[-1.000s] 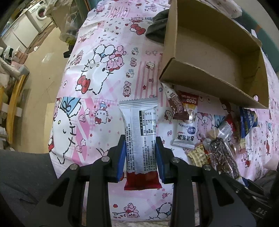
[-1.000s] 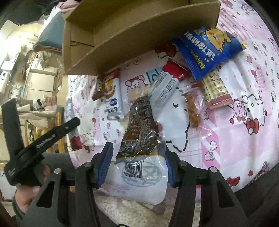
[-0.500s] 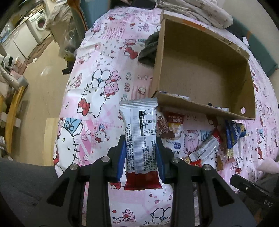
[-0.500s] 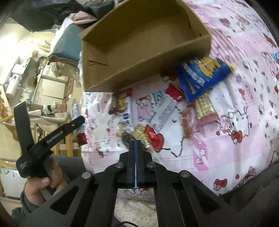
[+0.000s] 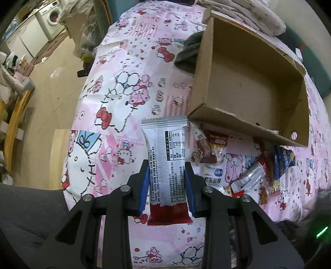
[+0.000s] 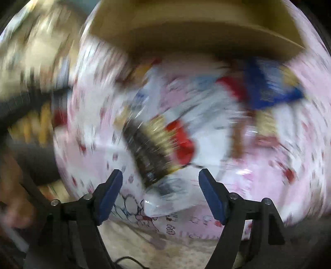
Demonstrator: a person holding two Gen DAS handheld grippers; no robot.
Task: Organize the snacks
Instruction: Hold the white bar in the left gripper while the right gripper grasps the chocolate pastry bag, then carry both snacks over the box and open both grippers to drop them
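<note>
A pink cartoon-print cloth (image 5: 132,87) is covering the table, with a washing machine (image 5: 54,15) showing far off at the room's edge, and an open cardboard box (image 5: 250,87) is sitting on the cloth with its floor bare. The left hand-held gripper (image 5: 167,184) is clenching a silver snack bar wrapper (image 5: 166,157), blue pads pressing on both long edges; it is a flat foil pack, silver with black printed text and a nutrition panel, a crimped end up top and a dark red band at the bottom. Its long axis is running straight along the fingers, crimped end pointing away toward the box's near corner, held above the cloth. A loose pile of snacks (image 5: 244,169) is lying just in front of the box. Over in the heavily blurred right view, the right hand-held gripper (image 6: 160,193) has just been opening, jaws standing wide, with a dark chocolate-coloured packet (image 6: 151,149) in clear wrap lying between them, pads not pressing on it.
</note>
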